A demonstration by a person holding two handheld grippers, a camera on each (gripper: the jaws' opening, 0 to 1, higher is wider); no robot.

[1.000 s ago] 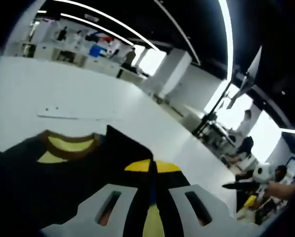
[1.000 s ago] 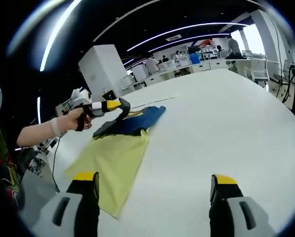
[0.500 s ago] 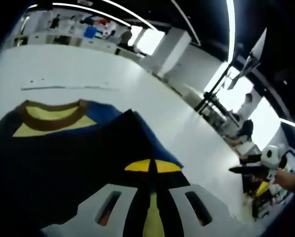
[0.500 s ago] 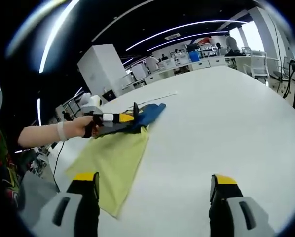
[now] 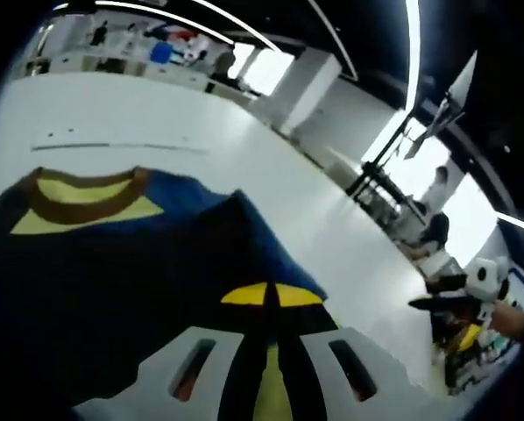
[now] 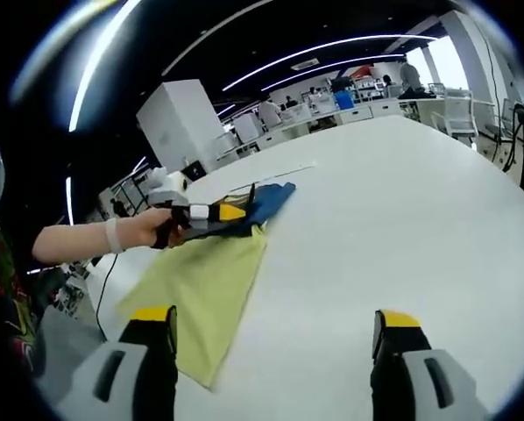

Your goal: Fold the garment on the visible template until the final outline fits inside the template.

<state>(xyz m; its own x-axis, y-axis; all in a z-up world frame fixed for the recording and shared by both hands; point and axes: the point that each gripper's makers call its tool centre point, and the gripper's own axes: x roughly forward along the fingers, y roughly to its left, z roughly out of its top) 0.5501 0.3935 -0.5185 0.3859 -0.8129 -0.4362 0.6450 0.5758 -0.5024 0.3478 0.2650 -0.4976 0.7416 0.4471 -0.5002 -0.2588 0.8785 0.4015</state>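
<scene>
Lowered since the earlier frame, the left gripper now holds the fold of fabric close to the table, where a second ago it carried that fold higher, arched above the surface. In the left gripper view the collar sits lower and flatter than before.

Gripper state:
- Left gripper: jaws pressed together on a dark blue layer of the garment, with a yellow strip of the same garment showing between them at the bottom of the left gripper view.
- Right gripper: jaws spread wide, nothing between them, held over bare table well apart from the garment.

Garment position: in the right gripper view the garment lies on the left part of the table, its yellow-green lower section flat and its blue upper section doubled over by the left gripper. A person's hand grips the left gripper's handle.

Template: a thin pale line runs across the table beyond the collar; whether it belongs to the template cannot be confirmed, and no full outline is discernible.

Progress, as a judgement: one fold is being laid down and not yet released. The long yellow-green section remains unfolded, so further folds appear necessary before the outline is compact. The task looks to be at an early-to-middle stage.
</scene>
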